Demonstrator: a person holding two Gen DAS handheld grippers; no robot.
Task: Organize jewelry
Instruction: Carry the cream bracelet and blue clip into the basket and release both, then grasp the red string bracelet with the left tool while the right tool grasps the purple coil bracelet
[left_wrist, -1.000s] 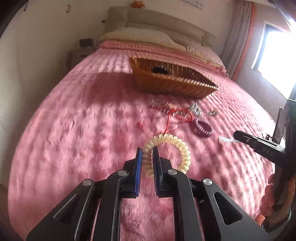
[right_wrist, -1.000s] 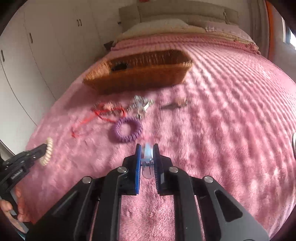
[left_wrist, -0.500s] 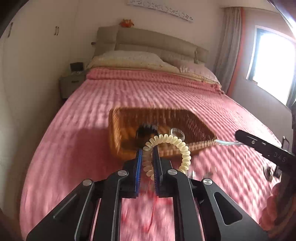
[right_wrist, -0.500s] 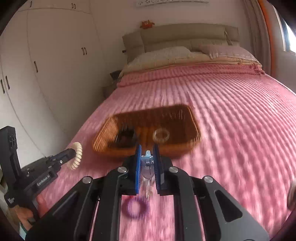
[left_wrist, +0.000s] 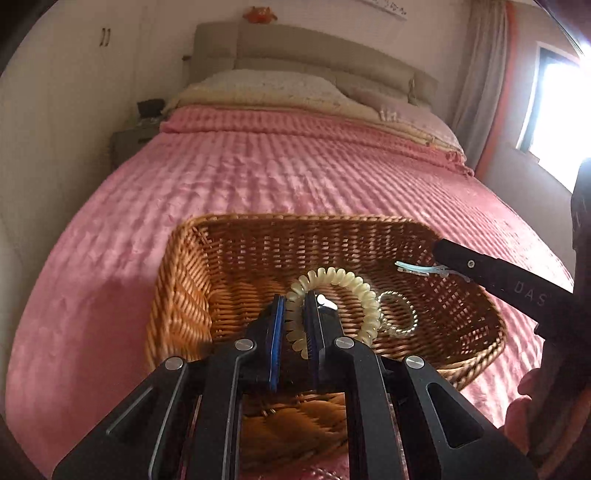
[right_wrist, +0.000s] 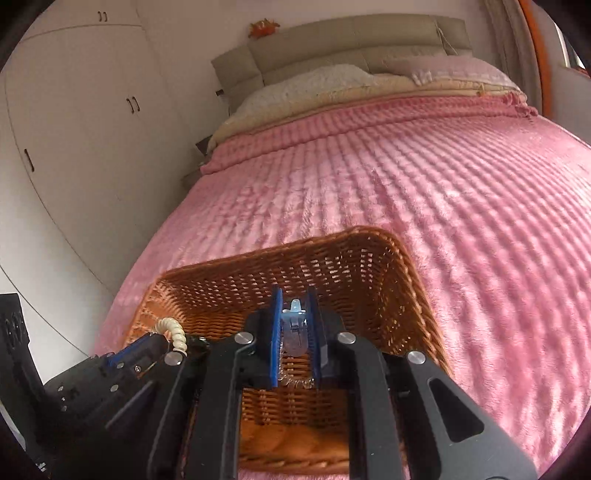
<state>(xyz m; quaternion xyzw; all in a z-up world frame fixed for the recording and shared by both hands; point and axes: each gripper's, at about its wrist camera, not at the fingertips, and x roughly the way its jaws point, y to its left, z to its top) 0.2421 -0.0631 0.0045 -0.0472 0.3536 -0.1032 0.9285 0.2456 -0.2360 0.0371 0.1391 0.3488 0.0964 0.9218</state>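
Note:
A wicker basket (left_wrist: 184, 280) (right_wrist: 410, 266) stands on the pink bed. My left gripper (left_wrist: 294, 301) is shut on a cream spiral hair tie (left_wrist: 354, 291) and holds it over the basket's left half. It also shows in the right wrist view (right_wrist: 176, 334). My right gripper (right_wrist: 294, 295) is shut on a pale blue hair clip (right_wrist: 294, 323) over the basket's right half. The clip also shows in the left wrist view (left_wrist: 419, 269). A clear spiral ring (left_wrist: 402, 314) lies on the basket floor.
The pink bedspread (left_wrist: 295, 173) runs back to pillows (left_wrist: 266, 85) and a beige headboard. A nightstand (left_wrist: 129, 144) stands at the far left. White wardrobes (right_wrist: 81, 129) line the left wall. A bright window (left_wrist: 557, 110) is at the right.
Both grippers rose from the bedspread and moved forward over the basket, still holding the hair tie and the clip. The loose jewelry on the bed has dropped out of view.

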